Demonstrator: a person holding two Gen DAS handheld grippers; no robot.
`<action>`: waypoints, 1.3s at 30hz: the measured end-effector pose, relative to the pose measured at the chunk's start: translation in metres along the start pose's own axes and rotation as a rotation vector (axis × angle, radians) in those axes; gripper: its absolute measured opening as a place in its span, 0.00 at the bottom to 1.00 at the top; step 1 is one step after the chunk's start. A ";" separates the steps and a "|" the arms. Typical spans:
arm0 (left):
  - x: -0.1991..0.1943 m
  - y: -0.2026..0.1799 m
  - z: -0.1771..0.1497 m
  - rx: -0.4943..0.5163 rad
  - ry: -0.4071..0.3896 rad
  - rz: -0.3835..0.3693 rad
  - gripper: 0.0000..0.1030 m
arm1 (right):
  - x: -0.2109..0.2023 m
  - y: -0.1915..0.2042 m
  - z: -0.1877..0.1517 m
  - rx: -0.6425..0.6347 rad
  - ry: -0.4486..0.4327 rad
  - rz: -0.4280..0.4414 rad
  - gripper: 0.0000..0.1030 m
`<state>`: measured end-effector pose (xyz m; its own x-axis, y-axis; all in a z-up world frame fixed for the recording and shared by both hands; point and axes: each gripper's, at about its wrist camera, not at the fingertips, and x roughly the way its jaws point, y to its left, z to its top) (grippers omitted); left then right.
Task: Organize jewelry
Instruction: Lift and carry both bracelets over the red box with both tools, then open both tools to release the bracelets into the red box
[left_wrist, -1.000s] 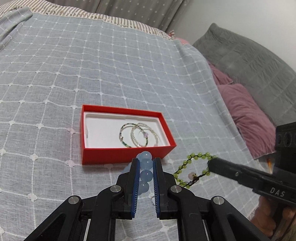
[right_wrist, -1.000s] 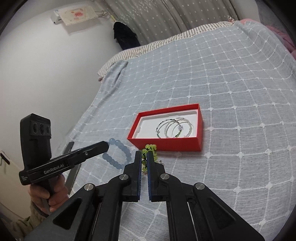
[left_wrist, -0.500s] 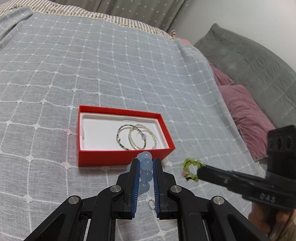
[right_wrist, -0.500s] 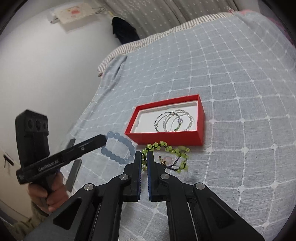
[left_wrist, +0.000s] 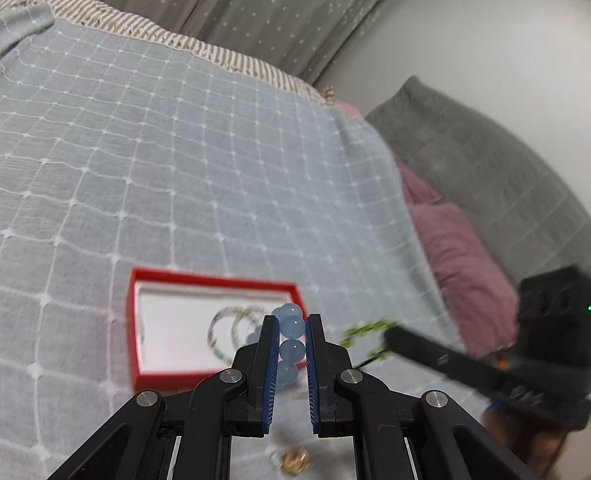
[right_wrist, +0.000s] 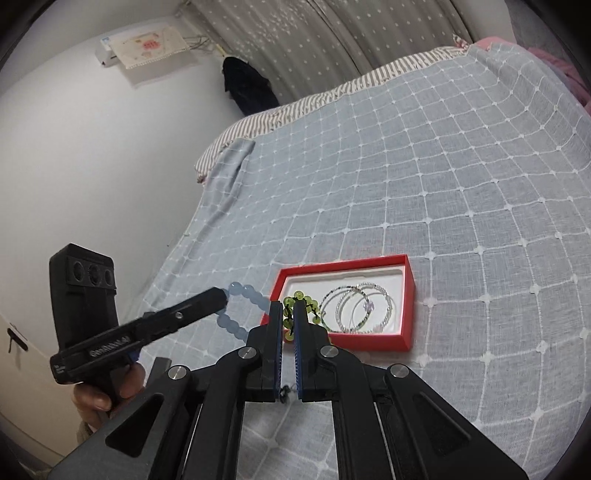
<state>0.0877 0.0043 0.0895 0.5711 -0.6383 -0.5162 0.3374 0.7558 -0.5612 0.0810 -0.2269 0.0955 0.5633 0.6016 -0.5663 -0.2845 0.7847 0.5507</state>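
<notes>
A red box (left_wrist: 133, 325) (right_wrist: 406, 295) with a white lining lies on the bed and holds thin beaded bangles (left_wrist: 229, 328) (right_wrist: 358, 306). My left gripper (left_wrist: 290, 325) (right_wrist: 221, 302) is shut on a bracelet of large pale blue beads (left_wrist: 291, 326) (right_wrist: 243, 295), held in the air near the box's front edge. My right gripper (right_wrist: 290, 314) (left_wrist: 389, 336) is shut on a green bead bracelet (right_wrist: 295, 304) (left_wrist: 365, 328), which hangs beside the box's near corner.
A grey-blue checked bedspread (left_wrist: 184, 166) (right_wrist: 443, 184) covers the bed. Pink pillows (left_wrist: 461, 266) and a grey cushion (left_wrist: 491, 166) lie at the right. A small gold trinket (left_wrist: 293, 459) rests on the spread under my left gripper. Curtains (right_wrist: 314, 37) and a white wall (right_wrist: 92, 147) stand behind.
Both grippers have lifted their bracelets off the bedspread and carried them toward the red box. The green bracelet, flat on the spread a second ago, now dangles.
</notes>
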 end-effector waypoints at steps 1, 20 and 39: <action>0.002 0.001 0.004 -0.003 -0.003 -0.009 0.08 | 0.004 -0.002 0.003 0.005 0.004 0.007 0.05; 0.062 0.069 0.008 -0.084 0.069 0.125 0.08 | 0.065 -0.017 0.021 -0.037 0.048 -0.020 0.05; 0.055 0.045 -0.006 0.098 0.045 0.309 0.21 | 0.074 -0.033 0.015 -0.040 0.066 -0.111 0.07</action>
<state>0.1296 0.0025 0.0324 0.6250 -0.3806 -0.6816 0.2251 0.9239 -0.3095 0.1441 -0.2100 0.0449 0.5410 0.5185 -0.6622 -0.2548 0.8514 0.4584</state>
